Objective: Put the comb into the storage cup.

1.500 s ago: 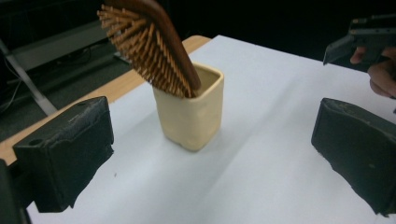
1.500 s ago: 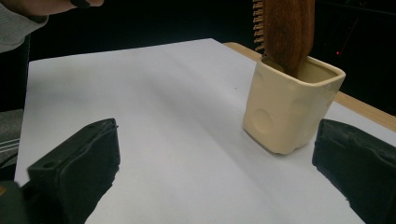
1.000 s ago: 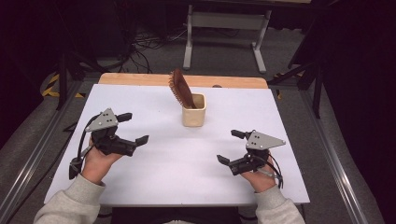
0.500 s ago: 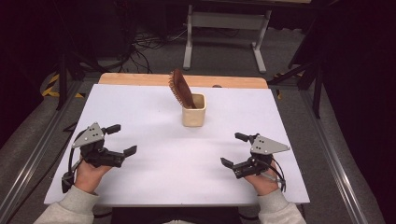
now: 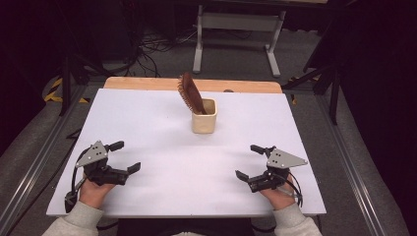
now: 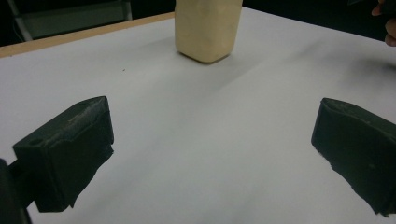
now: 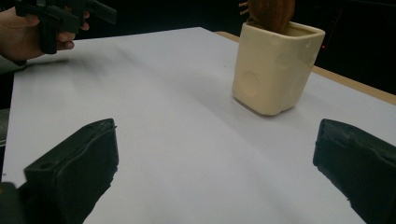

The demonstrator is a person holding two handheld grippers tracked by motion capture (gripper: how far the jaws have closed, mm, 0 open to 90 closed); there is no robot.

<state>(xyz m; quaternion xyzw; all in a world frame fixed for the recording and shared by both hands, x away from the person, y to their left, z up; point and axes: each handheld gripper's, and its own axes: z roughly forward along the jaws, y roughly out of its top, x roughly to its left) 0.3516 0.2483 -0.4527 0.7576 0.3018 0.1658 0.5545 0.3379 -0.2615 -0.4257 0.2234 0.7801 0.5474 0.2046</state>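
The white worktop (image 5: 162, 123) takes up most of the high view, with a strip of bare wood along its far edge and grey floor, cables and a metal stand (image 5: 236, 34) beyond it. Near the middle of the far half stands a cream cup (image 5: 204, 117), upright, with a brown brush (image 5: 191, 93) in it, leaning toward the left and far side with its bristled head above the rim. The surface around the cup is bare on every side, so open room runs from it to all four edges. The left hand-held gripper (image 5: 126, 157) sits near the near-left corner, jaws spread wide with nothing between them, held over the worktop and close to its left edge. The right hand-held gripper (image 5: 251, 162) sits near the near-right corner, likewise released and empty. Both are well apart from the cup, and nothing lies between either one and it. In the right gripper view the cup (image 7: 275, 65) stands ahead between the spread jaws, toward the right one.
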